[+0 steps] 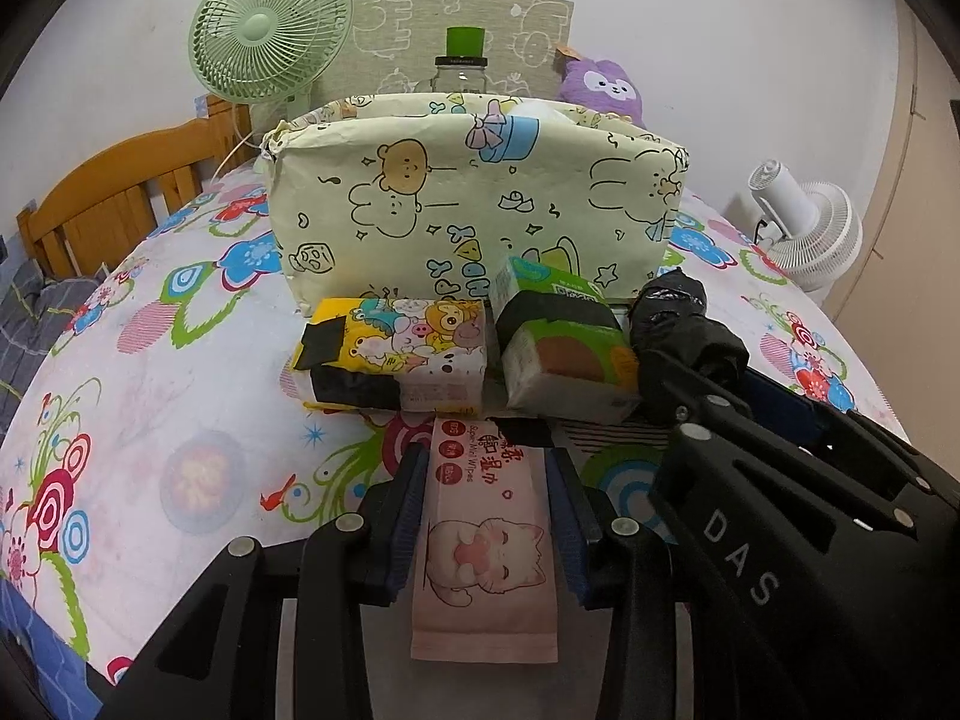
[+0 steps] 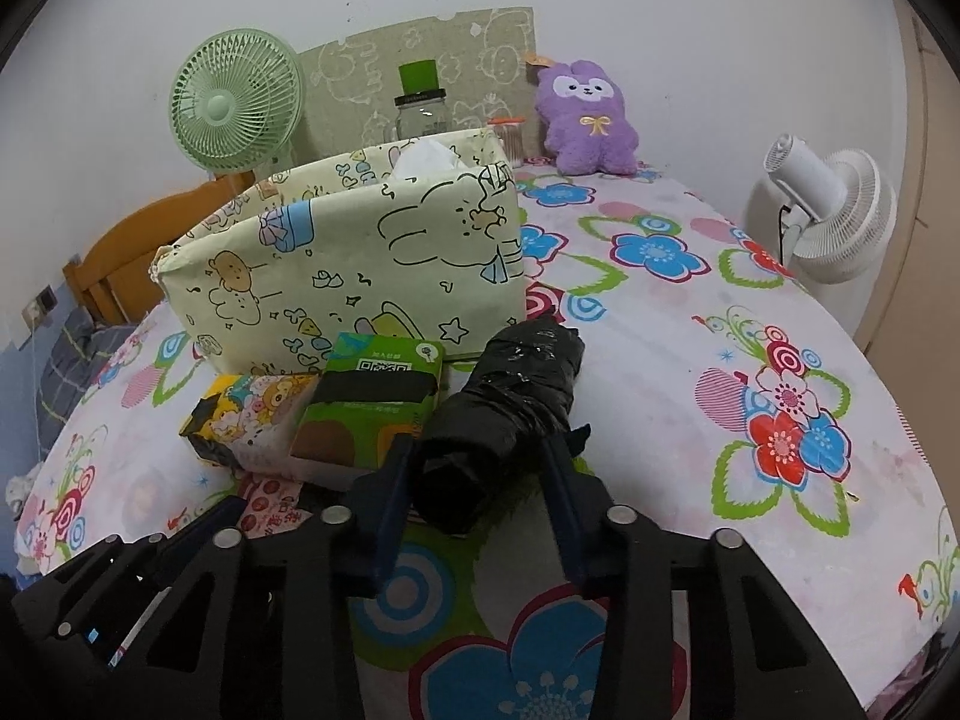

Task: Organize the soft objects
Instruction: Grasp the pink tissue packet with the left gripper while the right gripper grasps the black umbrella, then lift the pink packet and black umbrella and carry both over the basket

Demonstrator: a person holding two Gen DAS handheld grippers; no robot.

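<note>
A pink wet-wipes pack (image 1: pixel 486 516) with a cat print lies lengthwise between the fingers of my left gripper (image 1: pixel 485 456), which is shut on it just above the bedsheet. My right gripper (image 2: pixel 478 447) is shut on the near end of a bundle wrapped in black plastic (image 2: pixel 510 396), pads against both its sides. Just ahead lie a yellow cartoon tissue pack (image 1: pixel 390 354) and a green tissue pack (image 1: pixel 564 354), side by side. Behind them stands a cream fabric box (image 1: pixel 480 204) with cartoon prints, open at the top, with white tissue showing inside.
Everything rests on a bed with a flowered sheet (image 2: pixel 750 360). A green fan (image 1: pixel 270 36), a glass jar with a green lid (image 1: pixel 461 66) and a purple plush (image 2: pixel 585 120) stand at the wall. A white fan (image 2: pixel 834 210) is at the right, a wooden headboard (image 1: pixel 120 192) at the left.
</note>
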